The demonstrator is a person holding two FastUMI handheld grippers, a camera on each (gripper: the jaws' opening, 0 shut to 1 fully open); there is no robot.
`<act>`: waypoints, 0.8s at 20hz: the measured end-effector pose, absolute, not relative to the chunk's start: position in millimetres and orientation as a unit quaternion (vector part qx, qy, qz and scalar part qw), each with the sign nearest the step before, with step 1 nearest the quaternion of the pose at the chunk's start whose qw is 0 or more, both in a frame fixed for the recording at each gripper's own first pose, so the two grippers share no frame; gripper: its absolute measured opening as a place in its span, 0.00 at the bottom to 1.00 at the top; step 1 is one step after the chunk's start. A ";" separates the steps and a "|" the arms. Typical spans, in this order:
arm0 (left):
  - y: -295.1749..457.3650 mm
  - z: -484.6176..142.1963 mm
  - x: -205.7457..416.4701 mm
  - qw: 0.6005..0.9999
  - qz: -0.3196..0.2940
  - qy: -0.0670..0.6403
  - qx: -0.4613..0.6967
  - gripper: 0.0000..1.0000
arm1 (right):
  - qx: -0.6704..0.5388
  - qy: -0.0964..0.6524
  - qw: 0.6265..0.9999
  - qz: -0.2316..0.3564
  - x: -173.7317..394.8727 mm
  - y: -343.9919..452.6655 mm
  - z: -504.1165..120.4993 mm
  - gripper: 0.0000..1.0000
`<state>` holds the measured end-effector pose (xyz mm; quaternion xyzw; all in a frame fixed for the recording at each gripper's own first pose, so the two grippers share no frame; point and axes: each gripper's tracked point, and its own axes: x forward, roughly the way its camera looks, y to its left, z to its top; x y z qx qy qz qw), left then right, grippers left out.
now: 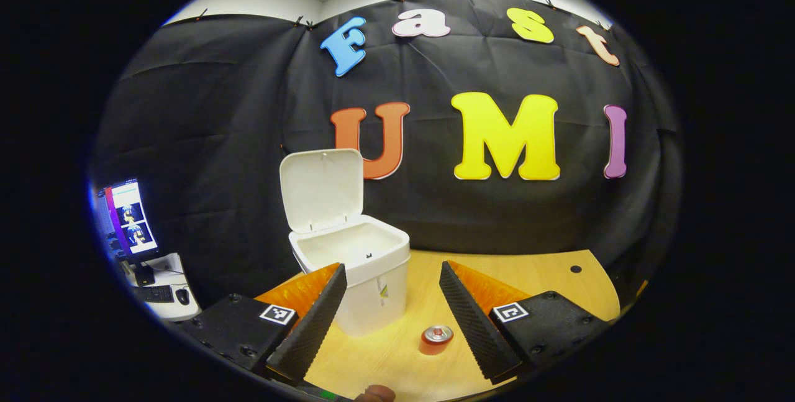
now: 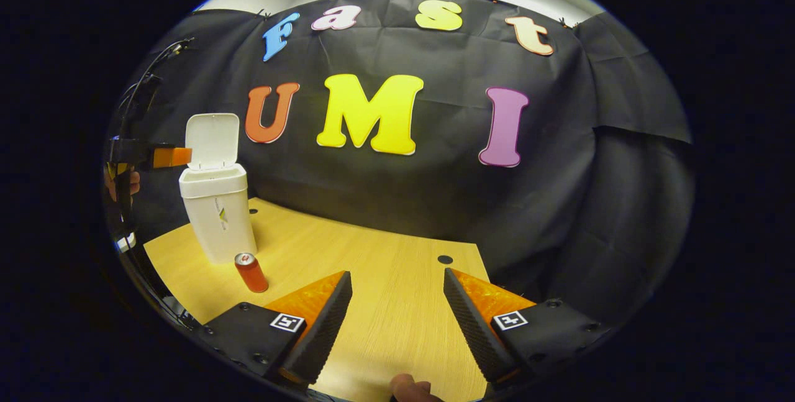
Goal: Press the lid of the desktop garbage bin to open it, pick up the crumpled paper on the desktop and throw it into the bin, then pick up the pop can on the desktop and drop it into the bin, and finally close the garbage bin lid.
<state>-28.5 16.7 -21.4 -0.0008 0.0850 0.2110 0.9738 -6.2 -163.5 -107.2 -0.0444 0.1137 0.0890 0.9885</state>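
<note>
The booth has a black cloth wall (image 1: 205,141) behind a light wooden surface (image 2: 372,265). In the left gripper view, far on the left side, there is a small side desk with a lit monitor (image 1: 130,219), a keyboard (image 1: 154,293) and a mouse (image 1: 182,296).

To the right of these stands the white garbage bin (image 1: 366,278) on the surface, with its lid (image 1: 322,189) raised upright behind the open mouth. The inside that can be seen is white; the bottom is hidden, so I cannot tell what lies in it. The left claw (image 1: 391,309) is held above the surface just before the bin, the two fingers wide apart and nothing between them. The left finger covers the lower left corner of the bin. The pop can (image 1: 436,338) stands upright on the surface, near the bin's front right corner and close to the inner side of the right finger.

In the right gripper view the left claw (image 2: 177,156) shows at the far left, at the height of the bin's rim, beside the bin (image 2: 217,215) and with a hand (image 2: 118,186) behind it. The can (image 2: 250,271) stands just in front of the bin. More to the right the surface is bare wood with a small dark hole (image 2: 445,259). The right claw (image 2: 397,315) hangs above this part, well apart from the can, its fingers spread wide and holding nothing.
</note>
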 end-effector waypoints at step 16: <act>-35.6 -127.0 -9.1 0.986 0.056 0.160 0.002 1.00 | -0.077 0.200 0.970 0.114 38.9 -66.6 -177.9 0.94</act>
